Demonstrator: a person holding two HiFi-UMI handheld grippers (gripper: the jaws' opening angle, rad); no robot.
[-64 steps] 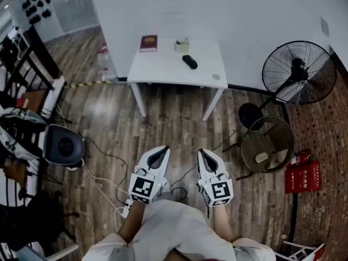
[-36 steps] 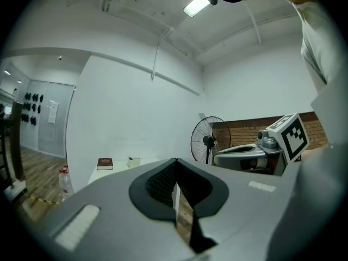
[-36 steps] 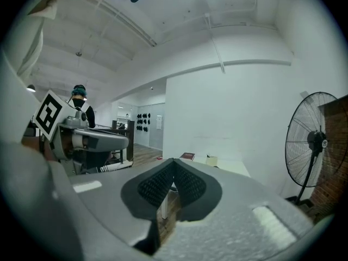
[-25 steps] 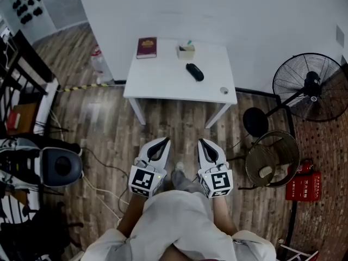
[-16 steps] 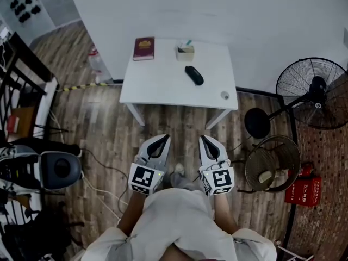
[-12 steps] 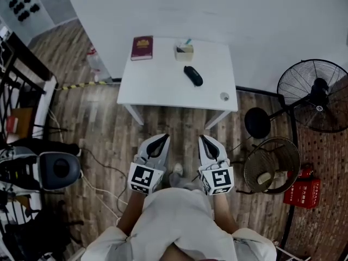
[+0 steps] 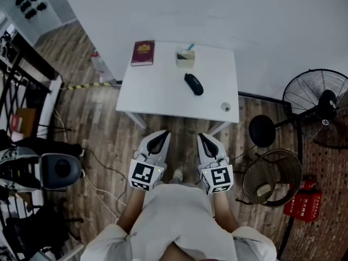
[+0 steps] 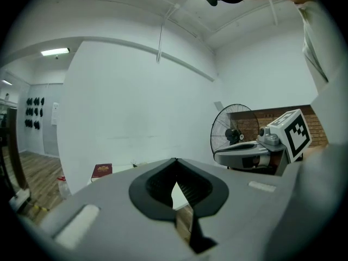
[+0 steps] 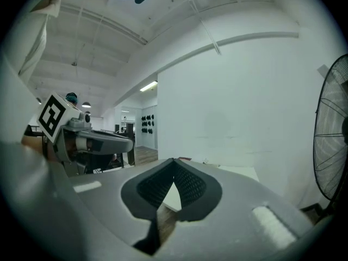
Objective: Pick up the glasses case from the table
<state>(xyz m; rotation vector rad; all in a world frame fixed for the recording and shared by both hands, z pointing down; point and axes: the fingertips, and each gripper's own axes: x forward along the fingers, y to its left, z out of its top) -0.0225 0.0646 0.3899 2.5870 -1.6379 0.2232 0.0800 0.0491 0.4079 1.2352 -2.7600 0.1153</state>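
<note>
Head view: black glasses case (image 7: 193, 84) lying mid-way on white table (image 7: 157, 94), well apart from left gripper (image 7: 163, 133) and right gripper (image 7: 201, 136).
Left gripper view: jaws together, empty.
Right gripper view: together, empty.
Risk: arriving unopened, shoving the case away.

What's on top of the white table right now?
A dark red book, a small box, the black glasses case and a small round item. Box contents too small to tell; the table hides whatever is under it.

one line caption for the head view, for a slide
Person facing a white table with a black glasses case; left gripper and right gripper shut, empty.
</note>
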